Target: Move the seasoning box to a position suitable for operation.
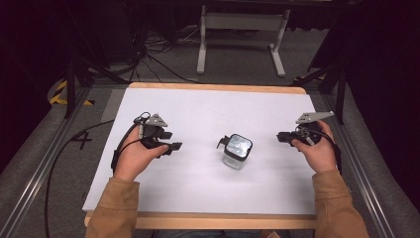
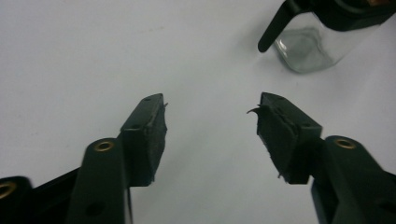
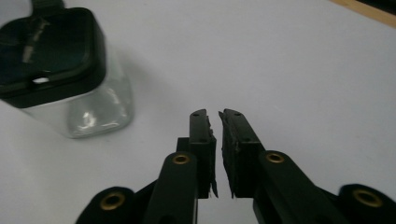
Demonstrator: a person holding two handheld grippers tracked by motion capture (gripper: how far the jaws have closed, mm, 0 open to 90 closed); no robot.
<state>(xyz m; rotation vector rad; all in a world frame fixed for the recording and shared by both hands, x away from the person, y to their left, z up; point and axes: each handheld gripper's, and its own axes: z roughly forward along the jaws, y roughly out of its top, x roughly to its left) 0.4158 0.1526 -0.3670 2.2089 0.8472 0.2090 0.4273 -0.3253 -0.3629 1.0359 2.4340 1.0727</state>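
A small square glass jar [image 1: 236, 151] with a black lid stands upright near the middle of the white table top [image 1: 198, 114]; a black flip tab sticks out from the lid's left side. My left gripper [image 1: 171, 141] rests left of the jar, open, with nothing between its jaws. In the left gripper view the jar [image 2: 317, 39] sits ahead at the upper right, beyond the gripper [image 2: 211, 105]. My right gripper [image 1: 280, 137] is to the jar's right, shut and empty. The right gripper view has the jar [image 3: 65, 70] at the upper left, apart from the gripper [image 3: 215, 114].
The white board lies on a wooden table whose edge [image 1: 223, 220] runs along the front. A white metal stand [image 1: 241, 29] and cables [image 1: 148, 52] are on the floor behind. Metal rails [image 1: 34, 173] flank both sides.
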